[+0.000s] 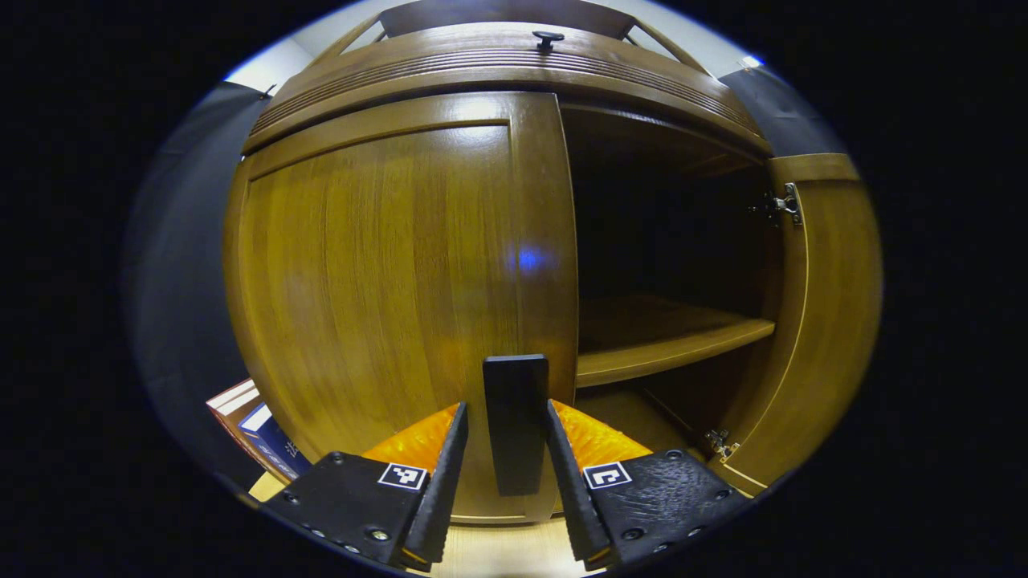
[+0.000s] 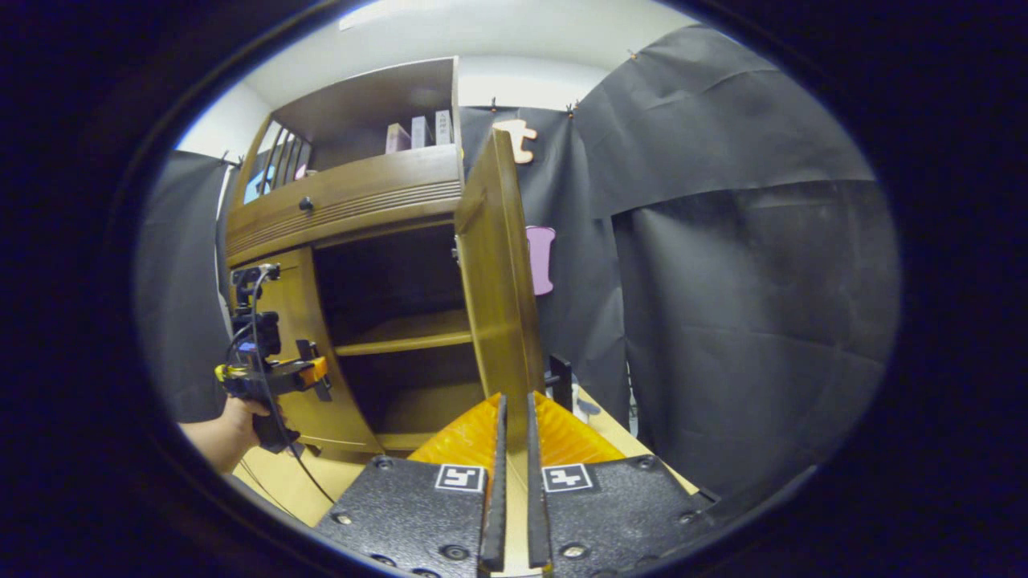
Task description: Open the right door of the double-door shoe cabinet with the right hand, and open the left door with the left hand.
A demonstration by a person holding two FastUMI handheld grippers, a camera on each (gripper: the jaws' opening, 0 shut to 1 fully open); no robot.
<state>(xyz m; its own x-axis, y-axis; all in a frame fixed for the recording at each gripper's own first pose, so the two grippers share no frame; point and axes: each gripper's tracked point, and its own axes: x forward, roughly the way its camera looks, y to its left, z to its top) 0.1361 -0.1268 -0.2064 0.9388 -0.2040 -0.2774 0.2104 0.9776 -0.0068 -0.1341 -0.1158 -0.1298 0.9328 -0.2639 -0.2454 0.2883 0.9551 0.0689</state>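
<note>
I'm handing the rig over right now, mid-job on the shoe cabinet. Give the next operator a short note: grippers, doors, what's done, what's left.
Right gripper: fingers nearly closed on the edge of the right door, which stands swung wide open.
Left gripper: open, its fingers either side of the black handle of the left door, not clamped yet.
Cabinet interior with its shelf is exposed on the right side.
Done: right door open.
Left: close on the handle and pull the left door open; it looks shut.
</note>
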